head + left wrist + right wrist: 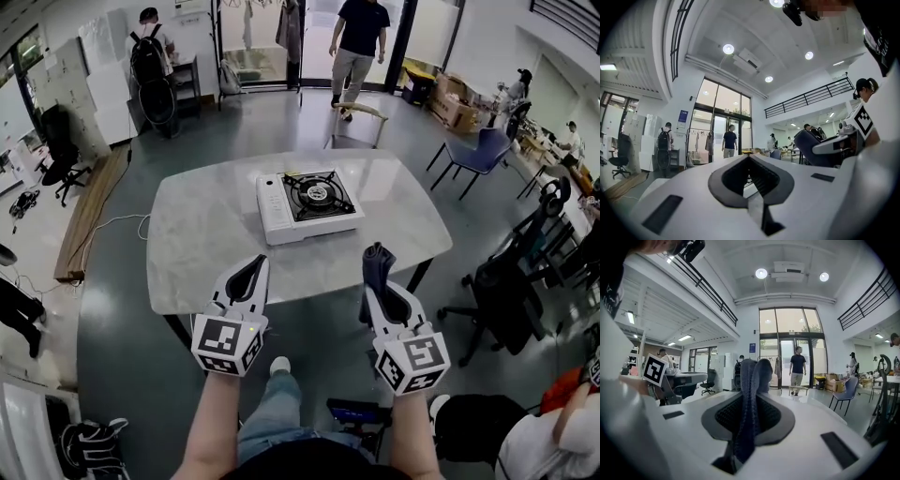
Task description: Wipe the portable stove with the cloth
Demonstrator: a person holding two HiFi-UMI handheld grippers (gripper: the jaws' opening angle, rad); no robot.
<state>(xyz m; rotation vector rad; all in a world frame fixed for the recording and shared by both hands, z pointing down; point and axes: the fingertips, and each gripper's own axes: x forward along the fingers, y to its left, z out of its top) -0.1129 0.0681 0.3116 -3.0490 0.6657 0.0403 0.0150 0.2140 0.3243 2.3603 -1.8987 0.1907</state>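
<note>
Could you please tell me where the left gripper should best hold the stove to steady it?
Probably the stove's left rim, beside the flat white cover, coming from the left with the left gripper. That side is low, straight and clear of the burner. The shut jaws must open first.

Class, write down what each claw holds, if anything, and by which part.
Right claw: shut on the cloth, pinched along its bunched middle, with a fold sticking out past the tips. Left claw: shut, holding nothing.
</note>
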